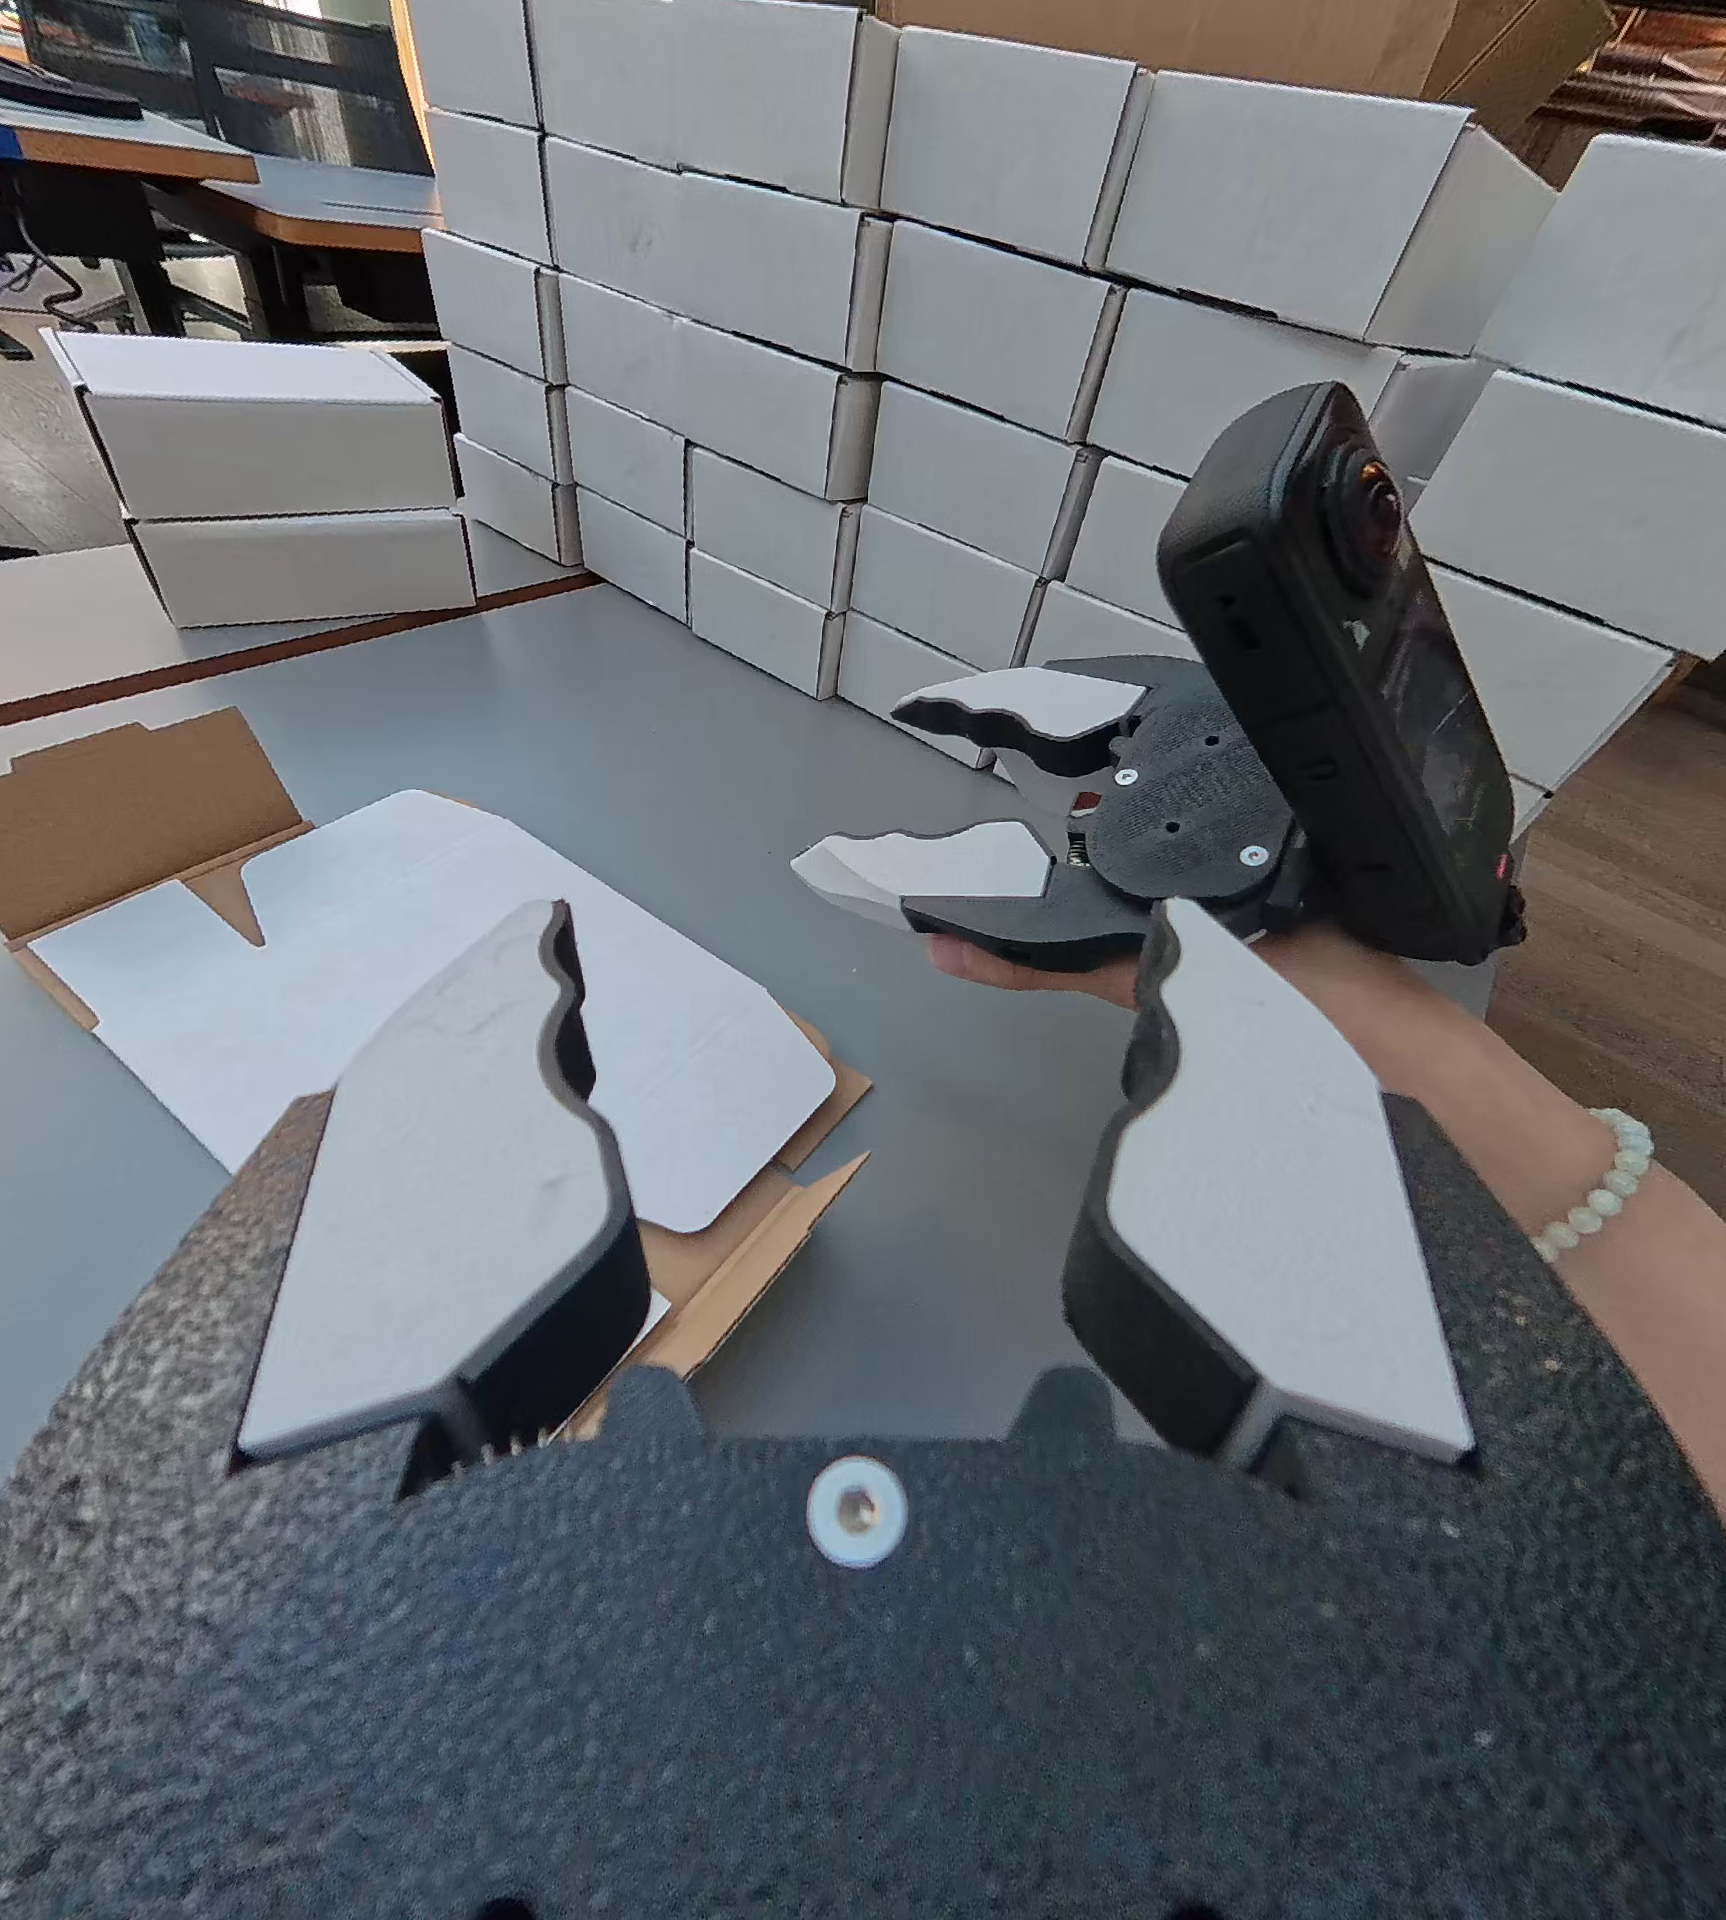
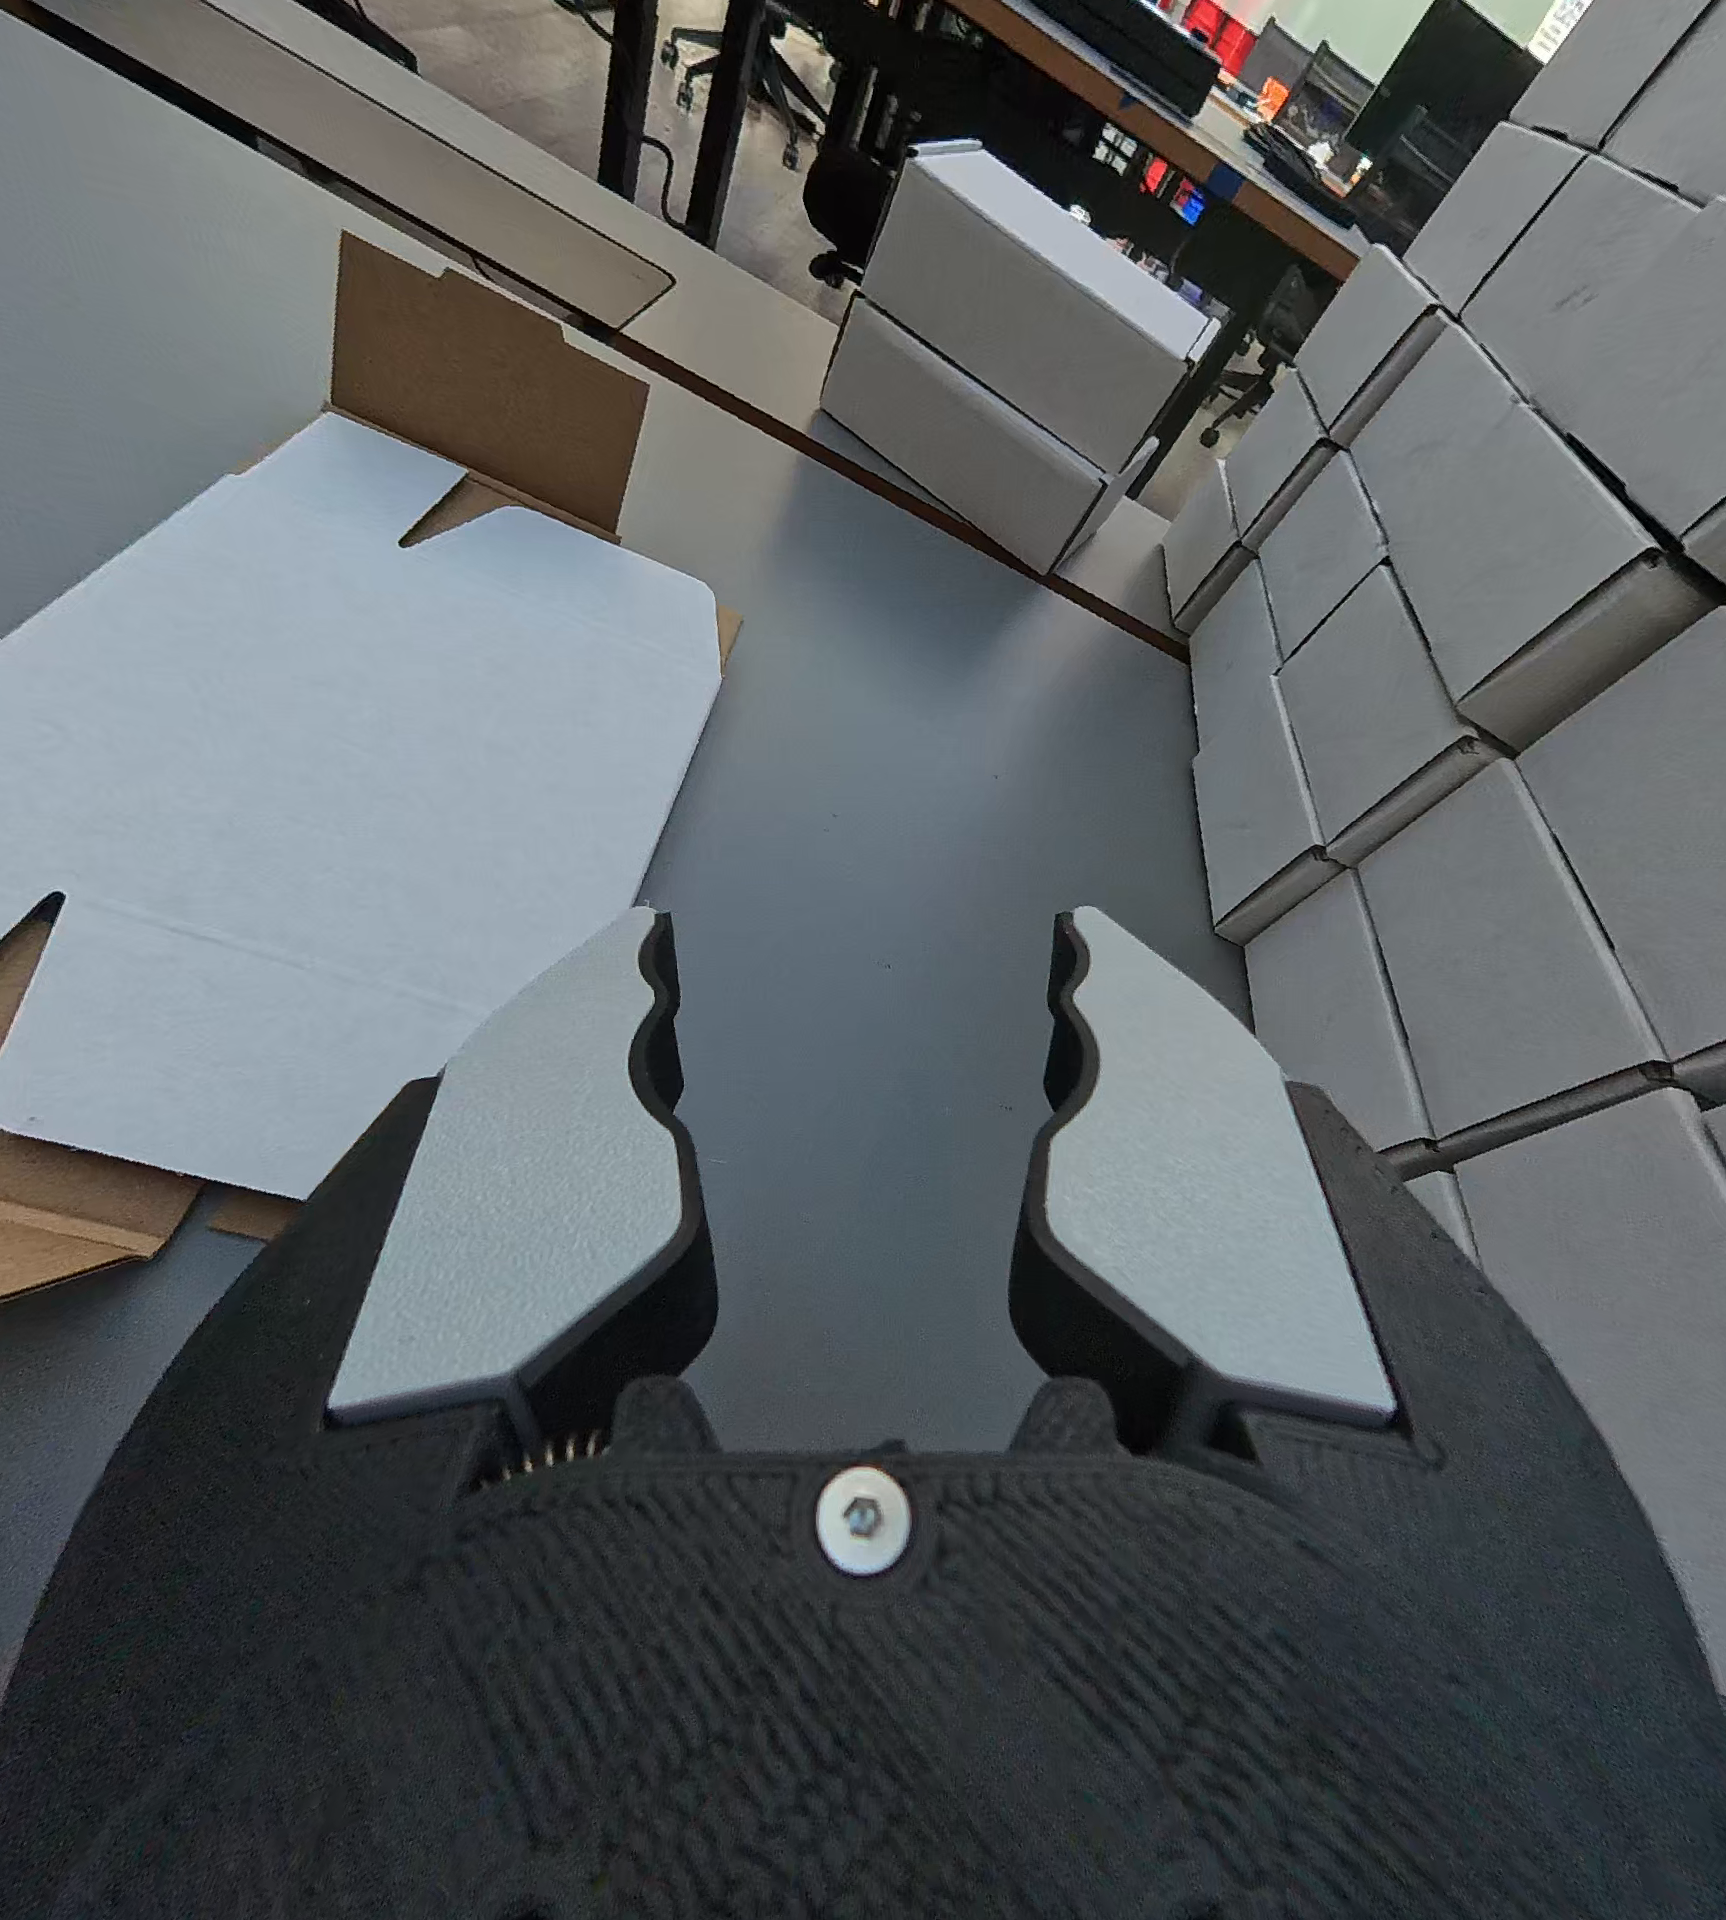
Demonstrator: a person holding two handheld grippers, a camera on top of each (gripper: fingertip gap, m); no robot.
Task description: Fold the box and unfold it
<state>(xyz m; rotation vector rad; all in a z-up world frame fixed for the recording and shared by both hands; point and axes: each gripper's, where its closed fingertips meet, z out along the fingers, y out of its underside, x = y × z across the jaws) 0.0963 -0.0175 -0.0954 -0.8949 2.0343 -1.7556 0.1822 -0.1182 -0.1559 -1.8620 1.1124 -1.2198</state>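
Note:
A flat, unfolded box blank [image 1: 485, 997], white on top, lies on the grey table [image 1: 942, 1195] over brown cardboard sheets [image 1: 111, 821]. It also shows in the right wrist view [image 2: 298, 810] at the left. My left gripper [image 1: 859, 925] is open and empty, hovering above the blank's near right edge. My right gripper [image 2: 864, 925] is open and empty over bare table to the right of the blank. The right gripper also shows in the left wrist view [image 1: 869, 779], held in a hand, with its black camera upright.
A wall of folded white boxes [image 1: 942, 343] stands at the table's back and right side; it lines the right of the right wrist view [image 2: 1513, 675]. Two stacked white boxes [image 1: 287, 488] sit at the back left. Desks and chairs lie beyond.

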